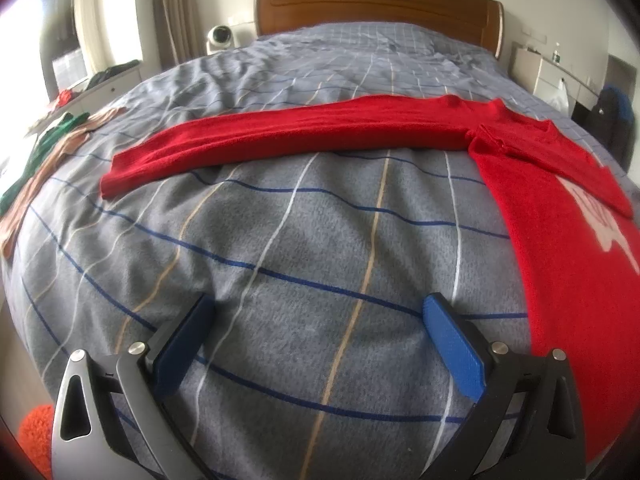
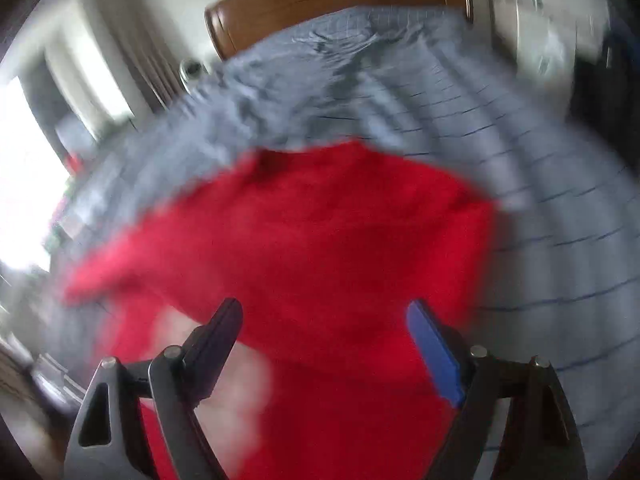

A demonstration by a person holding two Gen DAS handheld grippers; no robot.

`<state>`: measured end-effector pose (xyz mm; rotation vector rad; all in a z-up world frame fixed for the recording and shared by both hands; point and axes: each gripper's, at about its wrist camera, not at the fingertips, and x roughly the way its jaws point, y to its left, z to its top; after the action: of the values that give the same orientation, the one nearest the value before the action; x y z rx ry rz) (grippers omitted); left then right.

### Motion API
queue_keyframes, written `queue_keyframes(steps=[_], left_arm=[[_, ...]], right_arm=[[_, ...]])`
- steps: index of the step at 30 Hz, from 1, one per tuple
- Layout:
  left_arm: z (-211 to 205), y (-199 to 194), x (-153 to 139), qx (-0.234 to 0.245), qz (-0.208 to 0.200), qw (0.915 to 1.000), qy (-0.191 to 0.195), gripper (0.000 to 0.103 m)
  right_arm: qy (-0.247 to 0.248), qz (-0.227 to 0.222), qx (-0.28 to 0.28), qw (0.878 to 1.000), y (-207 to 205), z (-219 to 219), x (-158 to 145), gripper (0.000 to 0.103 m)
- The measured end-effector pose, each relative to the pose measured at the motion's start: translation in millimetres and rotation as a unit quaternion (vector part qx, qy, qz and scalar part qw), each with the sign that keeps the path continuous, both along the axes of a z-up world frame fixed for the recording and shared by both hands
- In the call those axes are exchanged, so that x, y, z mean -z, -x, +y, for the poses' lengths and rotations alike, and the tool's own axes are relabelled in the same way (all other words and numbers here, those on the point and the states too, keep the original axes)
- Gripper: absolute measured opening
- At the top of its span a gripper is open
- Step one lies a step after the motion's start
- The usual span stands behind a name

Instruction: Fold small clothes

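A red knit sweater (image 1: 560, 240) with a white print lies flat on the bed. Its one long sleeve (image 1: 280, 140) stretches out to the left, and the other sleeve lies folded over the chest. My left gripper (image 1: 320, 316) hovers open over bare bedspread, short of the stretched sleeve and left of the sweater's body, with nothing between its blue pads. The right wrist view is heavily blurred. There the red sweater (image 2: 340, 248) fills the middle, and my right gripper (image 2: 324, 316) stands open above it with nothing between its fingers.
The bed has a grey checked cover (image 1: 280, 260) and a wooden headboard (image 1: 376, 4). Green and tan clothes (image 1: 44, 148) lie at the bed's left edge. A white round device (image 1: 220, 38) stands at the head, a nightstand (image 1: 540, 68) to the right, and an orange object (image 1: 36, 436) sits low left.
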<state>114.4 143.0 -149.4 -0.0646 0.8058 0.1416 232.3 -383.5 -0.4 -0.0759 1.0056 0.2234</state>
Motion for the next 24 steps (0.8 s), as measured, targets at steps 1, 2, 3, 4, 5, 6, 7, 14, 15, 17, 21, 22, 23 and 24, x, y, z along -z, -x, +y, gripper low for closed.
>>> queue_keyframes(steps=[1,2,3,4,5,6,7,14,15,17,21,22,23,24], left_arm=[[0,0,0,-0.001,-0.001,1.0000,-0.001,0.103],[0,0,0,-0.002,-0.002,1.0000,-0.003,0.103],[-1,0,0,-0.003,-0.003,1.0000,-0.004,0.103],[-1,1,0,-0.004,-0.004,1.0000,-0.006,0.103],[-1,1,0,-0.004,-0.006,0.9999,-0.007,0.103],[-1,2,0,-0.004,-0.008,0.9999,-0.009,0.103],[-1,2,0,-0.004,-0.008,0.9999,-0.009,0.103],[-1,3,1,-0.004,-0.010,0.9999,-0.009,0.103],[-1,3,1,-0.004,-0.009,0.9999,-0.009,0.103],[-1,3,1,-0.004,-0.009,0.9999,-0.009,0.103],[0,3,1,-0.001,-0.007,1.0000,-0.004,0.103],[0,3,1,0.000,-0.006,1.0000,-0.003,0.103],[1,3,1,0.001,-0.004,1.0000,-0.001,0.103],[1,2,0,0.002,-0.002,1.0000,0.000,0.103]], right_arm=[[0.026,0.004,-0.015,1.000,10,-3,6,0.084],[0.045,0.011,-0.028,0.999,18,-4,12,0.084],[0.066,0.018,-0.041,0.997,24,-4,20,0.084],[0.096,0.020,-0.053,0.994,30,1,30,0.084],[0.129,0.011,-0.059,0.990,35,5,38,0.084],[0.153,-0.007,-0.051,0.987,36,6,41,0.083],[0.167,-0.028,-0.027,0.985,37,0,40,0.083],[0.176,-0.037,0.138,0.974,32,-59,53,0.085],[0.175,-0.037,0.141,0.974,35,-60,50,0.086],[0.177,-0.038,0.134,0.974,42,-56,44,0.086],[0.138,-0.054,0.135,0.980,69,-65,24,0.086],[0.113,-0.055,0.141,0.982,80,-73,19,0.086],[0.092,-0.056,0.146,0.983,86,-81,16,0.086],[0.072,-0.056,0.150,0.984,95,-86,14,0.087]])
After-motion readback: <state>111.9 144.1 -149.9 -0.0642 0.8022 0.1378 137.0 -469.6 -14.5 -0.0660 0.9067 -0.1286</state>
